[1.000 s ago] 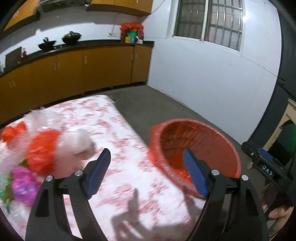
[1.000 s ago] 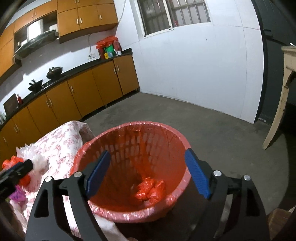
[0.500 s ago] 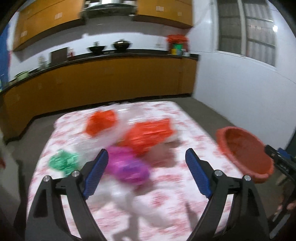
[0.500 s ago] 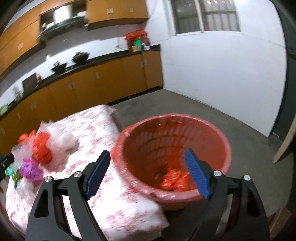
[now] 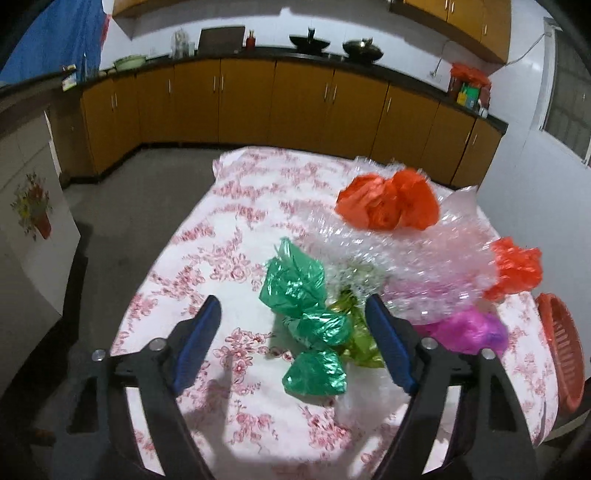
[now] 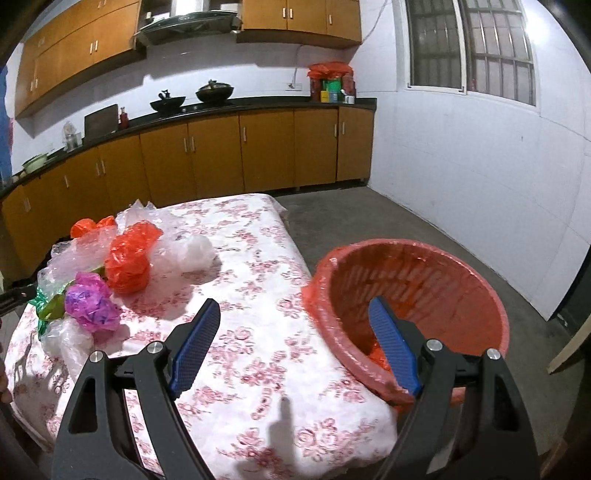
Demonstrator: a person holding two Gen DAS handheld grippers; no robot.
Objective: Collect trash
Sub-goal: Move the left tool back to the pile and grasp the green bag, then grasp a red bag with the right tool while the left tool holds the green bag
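Your left hand-held gripper (image 5: 293, 338) is open and has just been closing a little, nothing pinched. The green bag (image 5: 295, 282) lies on the counter (image 5: 229, 221) between its jaws. Go lower, then squeeze. Your right hand-held gripper (image 6: 295, 341) is open and empty near the red bin (image 6: 458, 269).

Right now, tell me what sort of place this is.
Most likely a home kitchen: orange-brown base cabinets under a dark countertop, two woks beneath a range hood.

Two wrist views, angled down over one tabletop (image 5: 229, 229).
Left looks close onto the crumpled bags (image 5: 306, 295); right sits further back, sharing them and the basket (image 6: 443, 258).
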